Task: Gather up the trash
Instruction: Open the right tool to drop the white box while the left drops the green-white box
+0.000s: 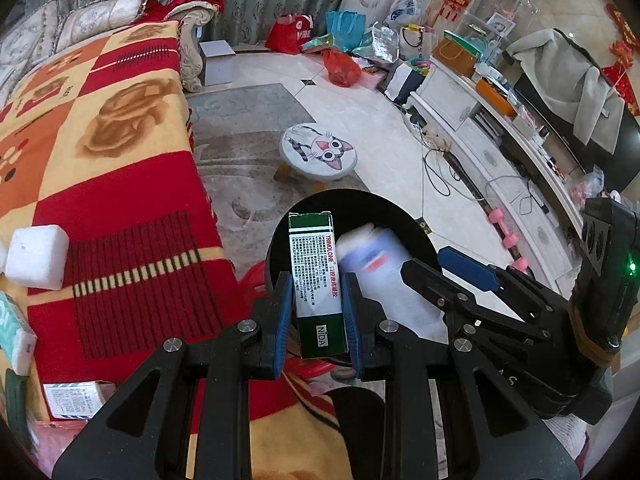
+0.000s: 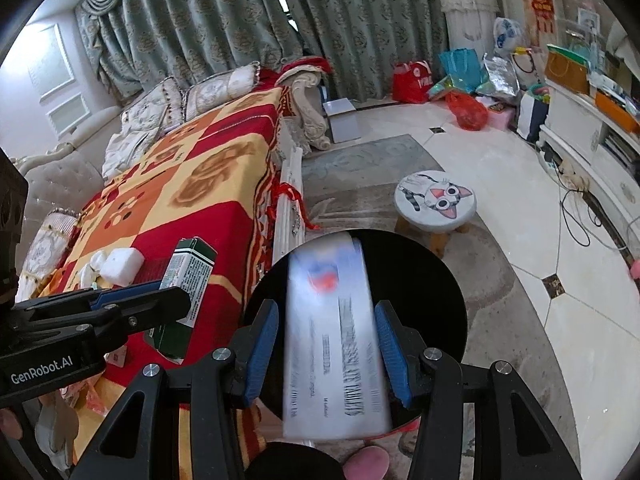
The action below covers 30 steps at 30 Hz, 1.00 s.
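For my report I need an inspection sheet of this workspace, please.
Surface: blanket over a table, beside a rug.
Job's things: green box; white box, blurred; black bin below both.
Clutter: foam block, small boxes at the blanket's near end.
Tongs: left tongs shut on green box; right tongs around white box, pads apart from it.
Cables: black cords on the floor.
Surroundings: cat stool, curtains, bags, cabinet.

The white box (image 2: 334,344) over the black bin (image 2: 440,280) is motion-blurred, its print unreadable.
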Each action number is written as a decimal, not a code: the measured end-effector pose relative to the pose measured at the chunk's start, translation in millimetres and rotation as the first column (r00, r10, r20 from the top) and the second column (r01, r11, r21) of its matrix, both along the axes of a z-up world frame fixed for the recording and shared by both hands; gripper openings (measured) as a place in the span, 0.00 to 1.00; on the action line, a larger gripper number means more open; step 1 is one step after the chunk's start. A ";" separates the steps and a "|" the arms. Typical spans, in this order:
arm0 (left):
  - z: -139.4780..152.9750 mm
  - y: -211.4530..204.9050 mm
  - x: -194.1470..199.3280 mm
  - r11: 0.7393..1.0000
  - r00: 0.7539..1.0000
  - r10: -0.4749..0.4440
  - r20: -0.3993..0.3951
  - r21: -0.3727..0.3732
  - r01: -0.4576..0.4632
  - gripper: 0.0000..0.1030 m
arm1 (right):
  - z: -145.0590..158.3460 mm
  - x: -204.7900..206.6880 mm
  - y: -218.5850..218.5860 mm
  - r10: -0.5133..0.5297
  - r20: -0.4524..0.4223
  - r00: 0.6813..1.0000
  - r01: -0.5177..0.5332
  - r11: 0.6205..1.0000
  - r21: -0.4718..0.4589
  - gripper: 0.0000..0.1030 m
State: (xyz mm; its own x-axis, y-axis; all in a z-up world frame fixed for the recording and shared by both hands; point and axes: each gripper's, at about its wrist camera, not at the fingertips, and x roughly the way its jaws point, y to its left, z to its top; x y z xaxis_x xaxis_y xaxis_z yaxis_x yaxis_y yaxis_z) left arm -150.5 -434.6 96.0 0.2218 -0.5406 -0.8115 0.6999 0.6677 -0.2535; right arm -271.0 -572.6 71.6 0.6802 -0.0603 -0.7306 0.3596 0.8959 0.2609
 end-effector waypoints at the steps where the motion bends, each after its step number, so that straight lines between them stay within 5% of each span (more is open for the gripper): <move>1: -0.9 -1.4 0.2 1.000 1.000 0.000 -0.001 0.001 0.000 0.22 | -0.7 0.0 -0.9 -0.001 -0.001 1.000 0.001 1.000 0.001 0.47; 11: -5.0 -11.8 -1.4 0.999 1.000 -0.017 -0.018 -0.029 0.017 0.23 | -3.3 -1.5 -12.4 -0.052 -0.023 0.998 0.053 0.998 0.027 0.47; 15: -2.0 -10.8 -0.7 0.998 0.999 -0.024 -0.024 -0.062 0.023 0.54 | -2.4 -3.9 -16.2 -0.071 -0.031 0.997 0.072 0.997 0.028 0.48; 20: 2.7 -4.3 -1.1 0.998 1.000 -0.008 -0.028 -0.066 0.006 0.55 | 0.8 -3.4 -12.6 -0.064 -0.027 0.998 0.065 0.998 0.024 0.56; 30: 21.4 28.5 -3.2 0.997 0.997 0.064 0.036 -0.042 -0.063 0.55 | 4.3 8.5 10.6 -0.008 -0.024 1.000 0.009 1.000 0.016 0.57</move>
State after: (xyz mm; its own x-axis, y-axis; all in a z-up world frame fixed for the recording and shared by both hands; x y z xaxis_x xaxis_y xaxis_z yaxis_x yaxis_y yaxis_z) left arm -153.7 -406.1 117.4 0.2860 -0.5567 -0.7799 0.6658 0.7008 -0.2561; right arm -262.5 -562.0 75.8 0.6617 -0.0542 -0.7478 0.3736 0.8885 0.2662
